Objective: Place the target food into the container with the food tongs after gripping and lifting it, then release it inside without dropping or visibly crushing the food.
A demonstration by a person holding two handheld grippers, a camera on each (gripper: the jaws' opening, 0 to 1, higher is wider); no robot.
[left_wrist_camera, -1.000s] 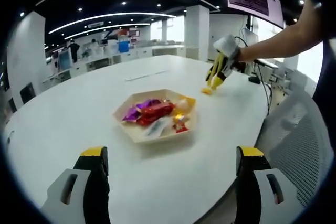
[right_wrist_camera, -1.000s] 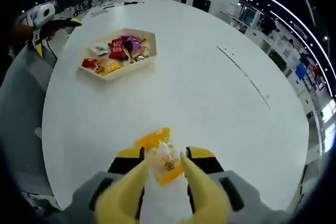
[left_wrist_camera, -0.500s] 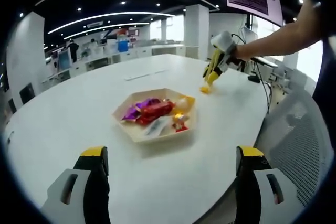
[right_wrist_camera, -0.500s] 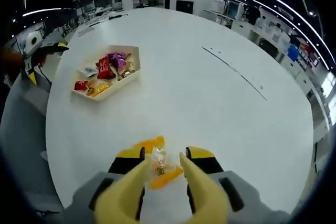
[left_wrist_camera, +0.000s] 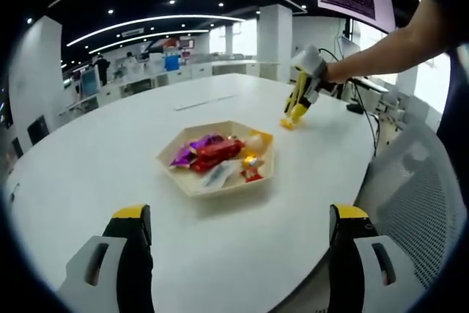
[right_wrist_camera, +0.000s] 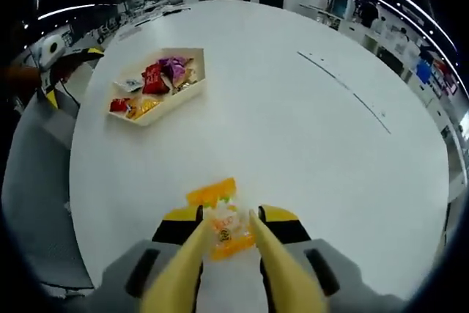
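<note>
A beige hexagonal tray holding several wrapped snacks sits mid-table, also seen as the tray far left in the right gripper view. My right gripper is shut on yellow food tongs, whose tips flank an orange snack packet near the table's edge. From the left gripper view, that right gripper hangs beyond the tray, the packet at the tong tips, at or just above the tabletop. My left gripper is open, short of the tray, with nothing between its fingers.
The round white table drops off near my left gripper. A grey mesh chair stands at the right, and a person's arm reaches in. In the right gripper view, the left gripper sits past the tray. Office desks lie behind.
The right gripper view has shifted and the packet looks larger between the tong tips. In the left gripper view, the right gripper moved slightly; the tray and left gripper stay still.
</note>
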